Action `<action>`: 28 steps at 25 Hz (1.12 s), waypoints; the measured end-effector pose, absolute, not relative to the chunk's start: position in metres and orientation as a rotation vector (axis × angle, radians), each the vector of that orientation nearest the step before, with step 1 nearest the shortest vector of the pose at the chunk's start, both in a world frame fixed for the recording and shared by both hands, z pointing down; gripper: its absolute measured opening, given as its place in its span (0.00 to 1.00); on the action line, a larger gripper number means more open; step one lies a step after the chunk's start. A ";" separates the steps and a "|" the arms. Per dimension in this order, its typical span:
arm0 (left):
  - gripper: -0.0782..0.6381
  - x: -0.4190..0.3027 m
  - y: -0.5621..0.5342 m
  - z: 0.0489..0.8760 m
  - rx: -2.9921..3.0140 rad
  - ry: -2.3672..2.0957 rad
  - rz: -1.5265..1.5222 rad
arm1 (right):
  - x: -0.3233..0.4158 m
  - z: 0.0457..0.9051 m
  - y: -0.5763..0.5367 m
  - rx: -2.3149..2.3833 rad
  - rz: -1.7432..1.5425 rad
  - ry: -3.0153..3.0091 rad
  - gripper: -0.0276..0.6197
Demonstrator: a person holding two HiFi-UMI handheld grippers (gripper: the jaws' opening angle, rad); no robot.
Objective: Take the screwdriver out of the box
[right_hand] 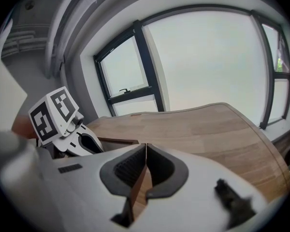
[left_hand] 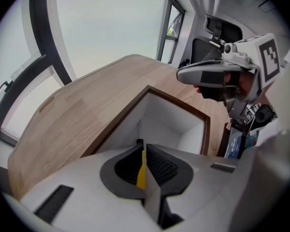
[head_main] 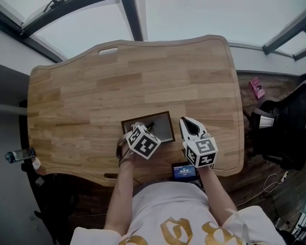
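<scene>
A small open box (head_main: 146, 116) with a brown rim and white inside (left_hand: 180, 104) sits near the table's front edge. My left gripper (head_main: 141, 129) points steeply down into it. In the left gripper view its jaws (left_hand: 142, 148) are shut on the screwdriver (left_hand: 141, 172). A yellow sliver of handle shows between the pads, and the thin metal shaft (left_hand: 139, 129) reaches on into the box. My right gripper (head_main: 185, 122) hovers just right of the box with its jaws (right_hand: 146, 150) shut and nothing between the pads. The box rim (right_hand: 117, 141) shows to its left.
The wooden table (head_main: 132, 80) stretches away beyond the box. A small device with a blue screen (head_main: 184, 171) lies at the front edge by the person's body. A black chair (head_main: 285, 126) stands to the right, and a bottle (head_main: 18, 155) sits off the left edge.
</scene>
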State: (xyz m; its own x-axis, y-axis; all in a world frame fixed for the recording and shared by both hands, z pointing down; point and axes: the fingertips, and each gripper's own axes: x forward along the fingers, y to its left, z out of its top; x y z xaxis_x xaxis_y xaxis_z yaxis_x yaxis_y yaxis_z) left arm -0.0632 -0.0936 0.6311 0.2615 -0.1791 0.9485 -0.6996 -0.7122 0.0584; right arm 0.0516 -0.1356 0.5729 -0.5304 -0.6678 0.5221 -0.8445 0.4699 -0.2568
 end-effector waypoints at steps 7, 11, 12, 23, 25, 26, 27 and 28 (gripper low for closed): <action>0.23 -0.057 -0.093 0.643 2.029 -0.760 1.496 | 0.049 0.581 -0.138 1.257 0.718 -2.360 0.09; 0.28 -0.056 -0.094 0.649 2.012 -0.756 1.504 | 0.051 0.586 -0.139 1.250 0.725 -2.349 0.09; 0.30 -0.056 -0.095 0.649 2.010 -0.764 1.506 | 0.052 0.587 -0.140 1.252 0.728 -2.346 0.09; 0.41 -0.055 -0.090 0.668 1.911 -0.734 1.525 | 0.052 0.597 -0.142 1.242 0.739 -2.323 0.09; 0.41 -0.054 -0.090 0.669 1.897 -0.719 1.516 | 0.052 0.599 -0.143 1.240 0.740 -2.321 0.09; 0.41 -0.054 -0.089 0.670 1.888 -0.708 1.510 | 0.052 0.599 -0.144 1.239 0.740 -2.322 0.09; 0.41 -0.054 -0.088 0.671 1.880 -0.696 1.503 | 0.052 0.599 -0.145 1.238 0.740 -2.322 0.09; 0.41 -0.054 -0.087 0.672 1.872 -0.682 1.497 | 0.051 0.599 -0.146 1.237 0.740 -2.322 0.09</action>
State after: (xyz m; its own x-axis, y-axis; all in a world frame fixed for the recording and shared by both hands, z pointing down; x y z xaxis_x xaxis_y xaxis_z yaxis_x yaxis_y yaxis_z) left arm -0.0536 -0.0874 0.6716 0.2175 -0.0061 0.9760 -0.7326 -0.6618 0.1591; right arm 0.0512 -0.1456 0.5992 -0.5250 -0.6301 0.5721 -0.8449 0.4667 -0.2613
